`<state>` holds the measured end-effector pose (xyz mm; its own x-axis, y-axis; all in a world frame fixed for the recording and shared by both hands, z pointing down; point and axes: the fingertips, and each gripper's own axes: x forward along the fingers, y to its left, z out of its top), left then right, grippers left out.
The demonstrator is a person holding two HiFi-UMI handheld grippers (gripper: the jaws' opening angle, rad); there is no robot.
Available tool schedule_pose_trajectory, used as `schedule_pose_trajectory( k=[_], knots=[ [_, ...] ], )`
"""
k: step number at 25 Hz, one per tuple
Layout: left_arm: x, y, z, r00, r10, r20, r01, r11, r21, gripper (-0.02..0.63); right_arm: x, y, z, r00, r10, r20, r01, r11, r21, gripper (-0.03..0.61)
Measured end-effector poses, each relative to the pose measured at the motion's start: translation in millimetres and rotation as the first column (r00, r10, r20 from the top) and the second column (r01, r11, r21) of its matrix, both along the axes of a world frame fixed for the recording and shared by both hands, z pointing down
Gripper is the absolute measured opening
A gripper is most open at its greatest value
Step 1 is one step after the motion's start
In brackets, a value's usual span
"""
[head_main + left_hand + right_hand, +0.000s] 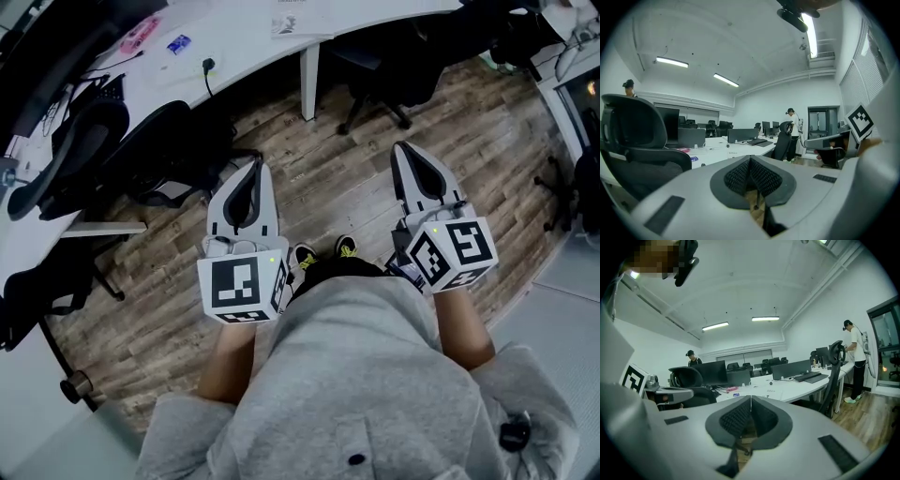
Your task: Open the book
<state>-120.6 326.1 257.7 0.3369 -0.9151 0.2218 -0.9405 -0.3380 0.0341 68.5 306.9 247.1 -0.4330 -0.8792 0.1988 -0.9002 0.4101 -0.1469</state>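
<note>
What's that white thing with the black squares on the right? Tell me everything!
That is the right gripper, a tool that looks like pale plastic. Its two long jaws, lined with dark ribbed pads, are shut together on nothing. At its back sits a cube with black square markers and a tiny green light. The person's arm holds it in the air over the wooden floor, pointing towards the white desk.

Pale grey left claw point(255, 165), brown plank floor point(337, 178), grey sweatshirt point(356, 375).

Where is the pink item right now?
Head view, upper left: the pink item lies on the white desk, just left of a small blue item.
</note>
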Motion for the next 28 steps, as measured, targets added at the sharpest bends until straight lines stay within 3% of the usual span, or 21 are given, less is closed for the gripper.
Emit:
schedule_pose_trajectory(
  k=[15, 28],
  knots=[
    [-2.3, -2.8, -2.9, 1.000, 0.010, -0.007, -0.010, 1.000, 0.012, 0.009, -16.4, -10.3, -10.7, 1.000, 0.000, 0.017, -0.001, 0.999, 0.042, 0.028],
    [5.4, -57.9, 3.0, 1.000, 0.000, -0.007, 0.000, 1.000, -0.005, 0.009, -8.7, -67.4, 2.7, 0.999, -0.030, -0.025, 0.030, 0.999, 0.018, 0.028]
  ],
)
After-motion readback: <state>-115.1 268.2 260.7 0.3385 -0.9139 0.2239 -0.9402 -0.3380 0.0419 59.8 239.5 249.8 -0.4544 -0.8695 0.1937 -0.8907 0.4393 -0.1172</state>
